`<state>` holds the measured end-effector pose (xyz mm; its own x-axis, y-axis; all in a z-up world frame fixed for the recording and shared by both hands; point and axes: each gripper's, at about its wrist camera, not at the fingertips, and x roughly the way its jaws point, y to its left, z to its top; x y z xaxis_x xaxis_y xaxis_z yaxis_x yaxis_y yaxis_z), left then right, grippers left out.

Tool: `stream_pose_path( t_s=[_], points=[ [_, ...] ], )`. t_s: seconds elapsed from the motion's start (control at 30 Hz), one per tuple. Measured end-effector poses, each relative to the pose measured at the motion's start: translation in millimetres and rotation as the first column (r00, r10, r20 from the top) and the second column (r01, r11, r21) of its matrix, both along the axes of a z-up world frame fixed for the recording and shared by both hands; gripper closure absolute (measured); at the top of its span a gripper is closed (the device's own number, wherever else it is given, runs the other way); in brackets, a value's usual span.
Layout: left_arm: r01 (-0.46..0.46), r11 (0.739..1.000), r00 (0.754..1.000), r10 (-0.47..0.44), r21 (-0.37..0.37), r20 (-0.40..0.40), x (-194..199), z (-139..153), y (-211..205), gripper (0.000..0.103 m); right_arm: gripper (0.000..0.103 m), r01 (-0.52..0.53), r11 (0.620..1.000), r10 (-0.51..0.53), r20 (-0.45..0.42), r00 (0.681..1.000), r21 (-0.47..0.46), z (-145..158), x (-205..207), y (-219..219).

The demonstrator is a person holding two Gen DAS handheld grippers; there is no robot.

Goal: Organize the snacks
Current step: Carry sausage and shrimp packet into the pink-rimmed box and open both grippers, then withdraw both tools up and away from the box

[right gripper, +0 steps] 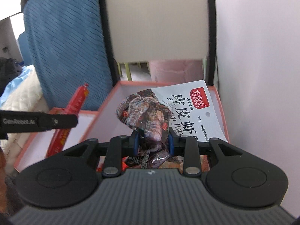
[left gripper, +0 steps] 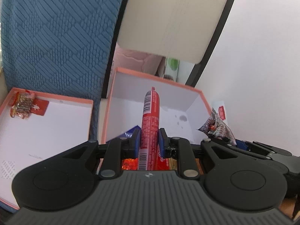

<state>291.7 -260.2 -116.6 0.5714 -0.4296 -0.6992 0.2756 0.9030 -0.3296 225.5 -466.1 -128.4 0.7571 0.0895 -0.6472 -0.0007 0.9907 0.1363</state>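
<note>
Left tool (left gripper: 149, 140) clamped on red sausage stick (left gripper: 150, 116), long axis pointing into pink box (left gripper: 198, 91); right tool (right gripper: 152, 140) grips shrimp snack bag (right gripper: 159, 110) over same box, right of the sausage

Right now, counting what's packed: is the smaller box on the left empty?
No: the left box holds a wrapped candy bundle in its far corner.

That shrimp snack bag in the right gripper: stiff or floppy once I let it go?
Probably floppy: the shrimp snack bag crumples where the right gripper pinches it. Likely light, since its top stands unsupported. The glossy film may slide inside the pink-edged box.
</note>
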Motion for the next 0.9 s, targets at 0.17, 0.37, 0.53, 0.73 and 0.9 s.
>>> stream_pose_path(
  t_s=[0.17,0.37,0.53,0.73,0.9],
  points=[
    [0.029,0.999,0.999,-0.028,0.022,-0.03,4.4,-15.6,-8.2,0.079,0.069,0.053,0.998,-0.052,-0.052,0.997,0.018,-23.9,9.0,-13.2],
    [0.041,0.998,0.999,-0.041,0.041,-0.017,1.9,-13.6,-10.1,0.066,0.046,0.075,0.996,-0.072,-0.076,0.994,0.043,-33.5,13.0,-17.5],
    [0.035,0.999,0.999,-0.035,0.027,0.021,-8.4,3.7,0.7,0.04,0.024,0.139,0.99,-0.137,-0.068,0.988,0.015,-30.2,10.9,-22.2],
    [0.033,0.999,0.994,-0.035,0.024,0.101,-32.1,41.3,16.8,0.04,0.024,0.138,0.99,-0.138,-0.006,0.99,0.021,-0.6,-10.3,-16.7],
    [0.027,0.999,0.982,-0.032,0.029,0.185,-57.3,80.7,32.4,0.04,0.024,0.116,0.992,-0.119,0.081,0.99,0.043,42.9,-41.2,-7.2]
  ],
)
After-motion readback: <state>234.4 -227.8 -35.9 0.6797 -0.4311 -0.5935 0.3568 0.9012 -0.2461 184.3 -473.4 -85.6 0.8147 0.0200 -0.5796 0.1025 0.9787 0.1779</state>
